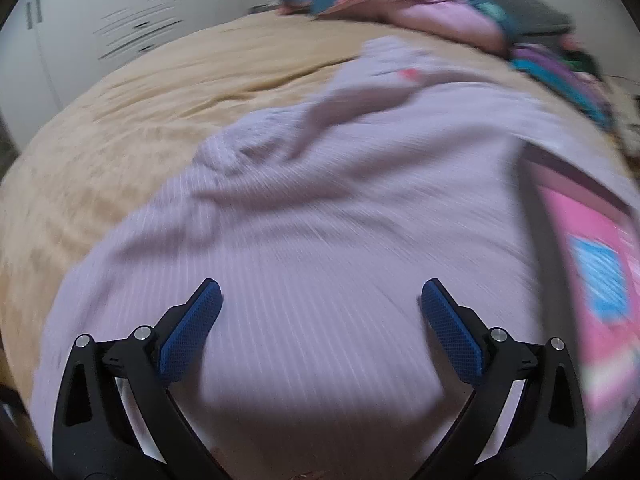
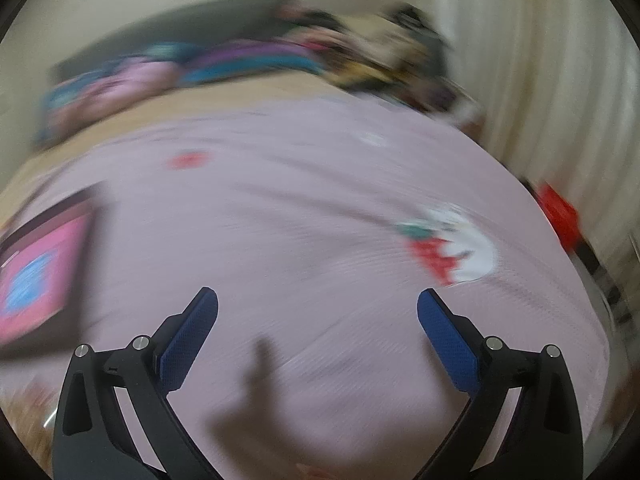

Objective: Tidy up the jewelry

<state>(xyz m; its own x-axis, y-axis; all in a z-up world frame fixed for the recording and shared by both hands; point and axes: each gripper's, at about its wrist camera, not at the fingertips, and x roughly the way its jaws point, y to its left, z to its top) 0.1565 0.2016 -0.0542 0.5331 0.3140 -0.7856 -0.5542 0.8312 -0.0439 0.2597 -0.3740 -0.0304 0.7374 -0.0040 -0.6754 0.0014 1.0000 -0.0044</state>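
Left wrist view puts your left claw (image 1: 320,300) low over a lilac ribbed cloth (image 1: 320,208) spread across the bed, with its blue-padded jaws wide apart and nothing between them. The cloth lies rumpled on a tan blanket (image 1: 120,128), which shows bare on the left side of this view. At the right edge you have a pink box (image 1: 592,280) with a blue patch on its lid, resting on the cloth; motion blur hides any detail of it. Far up the cloth sits a small red item (image 1: 410,75), too smeared to name. Bright patterned bedding (image 1: 400,4) is heaped at the head of the bed, and pale cupboard doors (image 1: 80,40) stand beyond on the left.

Right wrist view shows your right claw (image 2: 318,306) also spread open and empty above the same lilac cloth (image 2: 300,240). The pink box (image 2: 40,280) sits at the left edge here. A red, green and white piece (image 2: 448,246) lies on the cloth just ahead and to the right of the claw, well apart from the box; whether it is jewelry you cannot tell through the blur. The small red item (image 2: 188,160) lies further up the cloth, and a red object (image 2: 560,216) sits off the right edge of the bed.
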